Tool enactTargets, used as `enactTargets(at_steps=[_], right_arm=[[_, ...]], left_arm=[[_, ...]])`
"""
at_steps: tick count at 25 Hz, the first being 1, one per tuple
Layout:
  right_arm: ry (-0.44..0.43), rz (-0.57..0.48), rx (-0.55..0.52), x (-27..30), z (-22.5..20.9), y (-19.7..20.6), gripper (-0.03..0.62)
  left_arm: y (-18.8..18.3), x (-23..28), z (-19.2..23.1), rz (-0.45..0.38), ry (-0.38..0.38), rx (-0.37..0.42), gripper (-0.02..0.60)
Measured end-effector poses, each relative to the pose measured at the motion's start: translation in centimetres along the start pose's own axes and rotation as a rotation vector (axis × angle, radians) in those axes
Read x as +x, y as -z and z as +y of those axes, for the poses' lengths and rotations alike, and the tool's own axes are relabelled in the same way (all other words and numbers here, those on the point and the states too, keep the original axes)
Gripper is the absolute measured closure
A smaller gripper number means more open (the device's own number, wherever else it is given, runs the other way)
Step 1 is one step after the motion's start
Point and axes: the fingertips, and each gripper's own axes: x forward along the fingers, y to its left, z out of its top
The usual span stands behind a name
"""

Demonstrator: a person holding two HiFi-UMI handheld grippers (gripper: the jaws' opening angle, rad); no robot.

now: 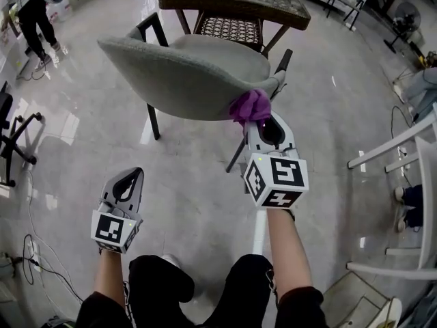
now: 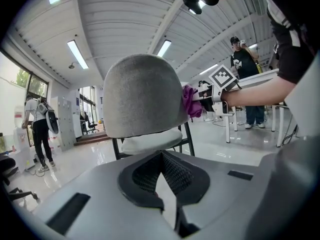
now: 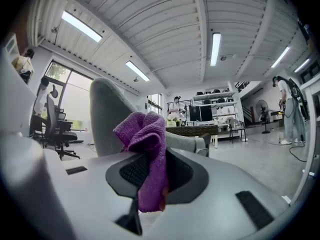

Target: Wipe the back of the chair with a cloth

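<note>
- Head view: our right gripper (image 1: 261,124) has its jaws clamped on a bunched purple cloth (image 1: 250,106). The cloth sits just ahead of the tips, against the near right edge of the grey padded chair back (image 1: 184,77). From this gripper the back runs off to the left, so we judge the wipe should travel leftward. Our left gripper (image 1: 130,178) hangs well short of the chair, so the right one is far nearer.
- Left gripper view: the left gripper (image 2: 161,156) has its jaws together on nothing. The chair back (image 2: 142,96) stands upright straight ahead and well apart, with the cloth (image 2: 190,101) at its right edge.
- Right gripper view: the cloth (image 3: 142,131) is pinched between the jaws and droops toward us. The chair back (image 3: 107,116) rises just ahead and left of the tips.
</note>
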Motion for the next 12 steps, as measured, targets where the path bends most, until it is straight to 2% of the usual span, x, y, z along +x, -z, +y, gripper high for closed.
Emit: enactTargets(at_steps=[4,9,12], right_arm=[[0.046,-0.009,-0.019,0.6,-2.5,0.6,0.505],[0.126,0.011,-0.005,1.0,-5.4,1.5,0.505],[0.157,0.031,-0.019,1.1,-6.3,2.0,0.505]], left_arm=[[0.9,0.2,0.4,0.001,-0.008,-0.002,0.572],[2.0,-0.3,2.2,-0.075,-0.047,0.031,0.572],[1.9,-0.8,2.5,-0.082,-0.06,0.038,0.572]])
